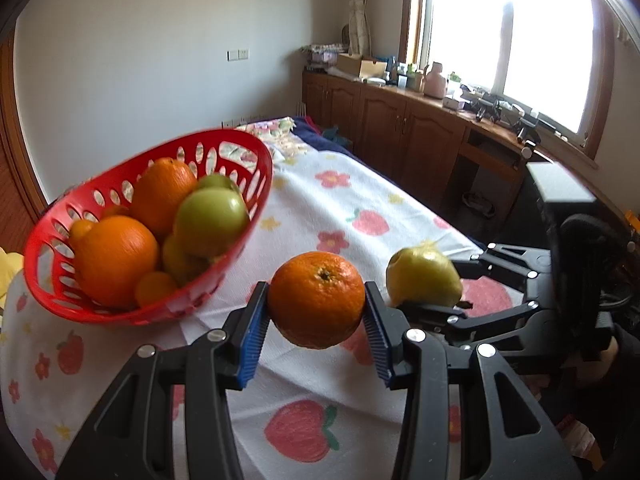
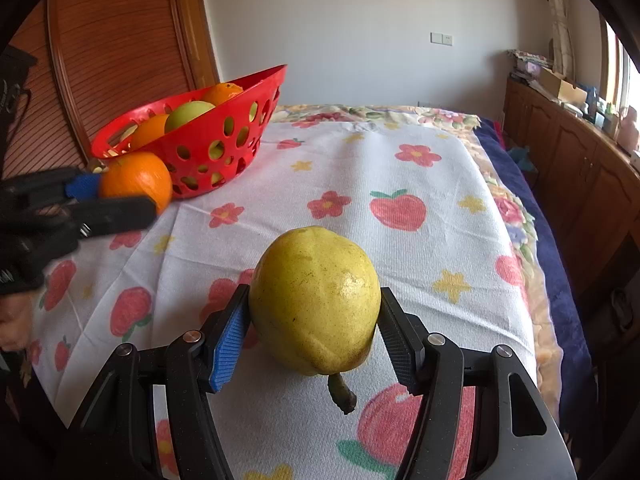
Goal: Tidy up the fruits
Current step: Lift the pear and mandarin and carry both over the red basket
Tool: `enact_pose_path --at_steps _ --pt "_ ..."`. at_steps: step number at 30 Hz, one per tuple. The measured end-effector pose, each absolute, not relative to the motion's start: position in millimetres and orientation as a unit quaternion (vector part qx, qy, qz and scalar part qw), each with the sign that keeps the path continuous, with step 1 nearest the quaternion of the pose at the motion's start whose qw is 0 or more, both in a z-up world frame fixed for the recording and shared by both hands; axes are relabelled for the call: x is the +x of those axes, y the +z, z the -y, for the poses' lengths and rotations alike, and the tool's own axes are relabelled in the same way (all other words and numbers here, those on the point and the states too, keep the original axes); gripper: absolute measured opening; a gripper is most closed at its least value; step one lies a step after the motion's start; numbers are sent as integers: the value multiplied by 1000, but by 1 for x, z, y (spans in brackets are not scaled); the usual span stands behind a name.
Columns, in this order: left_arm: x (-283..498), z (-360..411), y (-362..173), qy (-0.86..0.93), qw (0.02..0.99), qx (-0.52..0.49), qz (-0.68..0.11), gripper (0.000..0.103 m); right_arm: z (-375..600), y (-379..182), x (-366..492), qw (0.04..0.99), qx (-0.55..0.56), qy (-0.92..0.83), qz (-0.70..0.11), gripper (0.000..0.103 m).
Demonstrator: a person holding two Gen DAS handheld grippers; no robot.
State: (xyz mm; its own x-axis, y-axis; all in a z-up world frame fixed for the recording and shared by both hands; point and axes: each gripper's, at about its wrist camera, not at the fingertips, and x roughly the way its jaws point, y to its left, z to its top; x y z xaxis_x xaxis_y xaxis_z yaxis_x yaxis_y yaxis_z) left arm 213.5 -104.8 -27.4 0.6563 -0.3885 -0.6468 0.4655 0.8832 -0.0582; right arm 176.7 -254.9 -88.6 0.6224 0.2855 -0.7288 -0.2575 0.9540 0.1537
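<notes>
Left wrist view: we see the left gripper point(image 1: 316, 312) clamped on a round, dimpled orange point(image 1: 316, 300), its blue ribbed pads point(image 1: 253, 340) pressing both flanks, the fruit held clear above the white cloth printed with strawberries and flowers point(image 1: 340, 208). To the left of the orange stands a red perforated plastic basket point(image 1: 52, 280), tilted toward the camera, holding several oranges and green apples point(image 1: 210, 220). To the right, just beyond the orange, we find the right gripper point(image 1: 432, 306) with a yellow-green speckled pear point(image 1: 422, 278) sitting in it.

In the right wrist view we see that pear point(image 2: 316, 304) between the right gripper's point(image 2: 314, 332) fingers, stem pointing toward the camera. The jaws stand moderately wide, filled by the pear; the left pad touches its side, the right one sits at its edge, and the fruit appears lifted off the cloth point(image 2: 400, 152). At the far left the left gripper point(image 2: 132, 196) holds the orange point(image 2: 138, 180) just in front of the red basket point(image 2: 208, 136), which rests near the cloth's back corner beside a wooden slatted panel point(image 2: 108, 40).
</notes>
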Motion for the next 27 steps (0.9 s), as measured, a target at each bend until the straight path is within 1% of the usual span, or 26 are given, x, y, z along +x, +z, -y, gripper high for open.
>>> enact_pose_path --at_steps 14,21,27 --pt "217 62 12 -213 931 48 -293 44 252 -81 180 898 4 148 -413 64" --pt "238 24 24 -186 941 36 -281 44 246 -41 198 909 -1 167 -381 64" --pt "258 -1 19 -165 944 35 -285 44 233 -7 228 918 -16 189 -350 64"
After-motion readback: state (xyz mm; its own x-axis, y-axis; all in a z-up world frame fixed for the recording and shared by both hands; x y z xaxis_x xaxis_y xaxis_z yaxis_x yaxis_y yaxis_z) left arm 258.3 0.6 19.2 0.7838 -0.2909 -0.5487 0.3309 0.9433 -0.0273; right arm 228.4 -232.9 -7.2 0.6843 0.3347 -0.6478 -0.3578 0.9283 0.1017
